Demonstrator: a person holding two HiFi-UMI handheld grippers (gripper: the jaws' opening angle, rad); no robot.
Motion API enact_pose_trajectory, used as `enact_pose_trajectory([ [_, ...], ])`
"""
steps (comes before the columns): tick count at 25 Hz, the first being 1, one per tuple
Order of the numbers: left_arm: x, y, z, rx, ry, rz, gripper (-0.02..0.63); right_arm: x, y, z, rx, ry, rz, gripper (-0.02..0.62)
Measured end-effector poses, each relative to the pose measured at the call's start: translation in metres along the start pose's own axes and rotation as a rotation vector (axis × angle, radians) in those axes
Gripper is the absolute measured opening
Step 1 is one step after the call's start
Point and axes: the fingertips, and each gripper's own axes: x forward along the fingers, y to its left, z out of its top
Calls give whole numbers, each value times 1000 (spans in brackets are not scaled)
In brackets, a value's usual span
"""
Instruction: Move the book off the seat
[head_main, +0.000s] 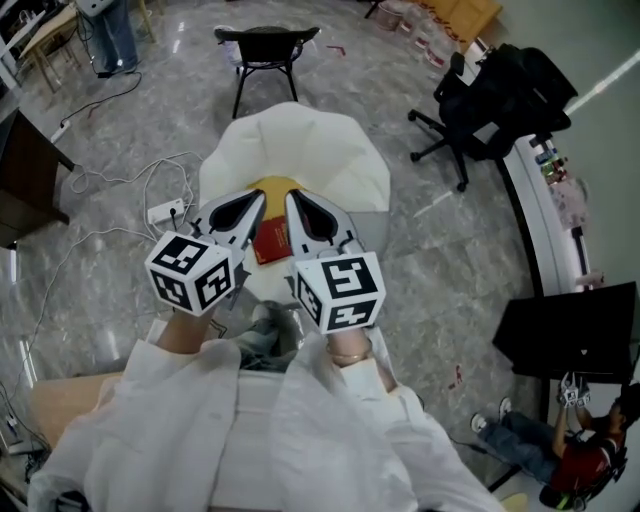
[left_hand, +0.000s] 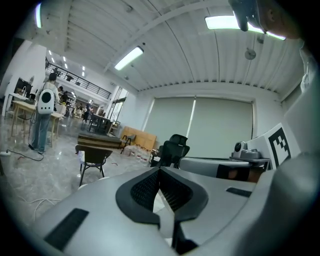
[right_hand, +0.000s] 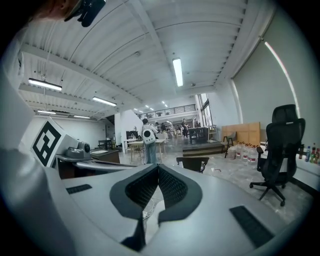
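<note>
Your left gripper (head_main: 257, 199) and right gripper (head_main: 292, 198) sit side by side over the cream seat (head_main: 330, 150), tips pointing away from you. Both sets of fingers are clenched tip to tip, and each gripper view shows the black pads meeting with nothing caught between them.

The red book (head_main: 270, 243) shows in the narrow gap between the two gripper bodies, toward the near edge of the seat. You cannot tell from here whether it lies free on the cushion or is squeezed between the grippers' inner sides. Just past the fingertips a yellow object (head_main: 277, 185) rests on the seat; what it is cannot be made out.

Around you:
- A black chair (head_main: 265, 45) stands straight beyond the seat.
- A black office chair (head_main: 495, 95) stands off to your right.
- A white power strip (head_main: 165, 212) with loose cables lies on the grey marble floor (head_main: 420, 260), just left of the seat.
- A dark desk (head_main: 25, 170) sits at the left edge.
- A white desk (head_main: 545, 200) runs along the right.
- A black panel (head_main: 570, 330) is nearer you on that side.
- One person (head_main: 575, 450) sits on the floor at your lower right.
- Another person (head_main: 110, 35) stands far off at the upper left.
</note>
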Motion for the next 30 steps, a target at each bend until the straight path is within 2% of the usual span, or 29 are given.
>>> enact_pose_trajectory([
  [5,16,23,12,8,3,-22,5,28,-13,5,10,0,-34,11],
  [12,27,38,21,-1,-24,-64,5,51,-15,5,13,17,-39,12],
  [18,35,39,22,-20,-24,-57,5,53,-20,7,17,19,-23,12],
  [30,60,36,35,-4,-20,-5,5,60,-41,21,1,18,25,12],
])
